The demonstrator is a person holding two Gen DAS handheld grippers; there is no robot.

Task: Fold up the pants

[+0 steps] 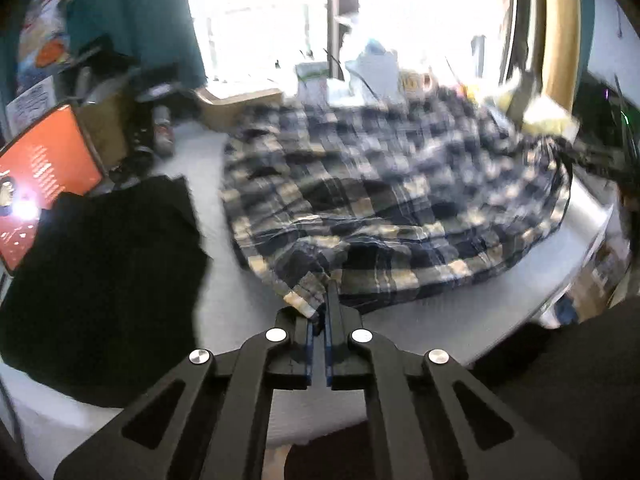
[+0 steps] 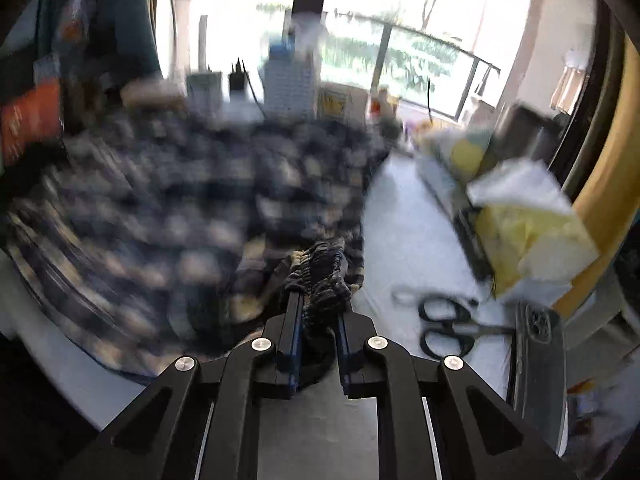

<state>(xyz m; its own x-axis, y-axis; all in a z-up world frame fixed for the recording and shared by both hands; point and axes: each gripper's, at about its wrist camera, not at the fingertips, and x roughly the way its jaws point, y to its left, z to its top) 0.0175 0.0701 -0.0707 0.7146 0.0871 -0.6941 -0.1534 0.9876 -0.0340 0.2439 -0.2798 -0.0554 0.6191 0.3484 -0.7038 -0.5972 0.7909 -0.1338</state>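
Jaws of both the left gripper [image 1: 329, 300] and right gripper [image 2: 318, 300] pinch opposite ends of the navy-and-cream plaid flannel pants [image 1: 380, 184], whose bulk lies ahead between them.

Daylight is pouring in from the windows [image 1: 280, 12] at twelve o'clock in both views, blowing out to white glare and leaving the near foreground dim. Motion blur is smearing the plaid pants [image 1: 400, 208], far worse in the right wrist view, while both grippers' black frames at six o'clock are staying sharp. Fisheye distortion is bending the edges into dark vignetted corners, and a small bright reflection is flaring on the orange screen [image 1: 44, 168] at nine o'clock.
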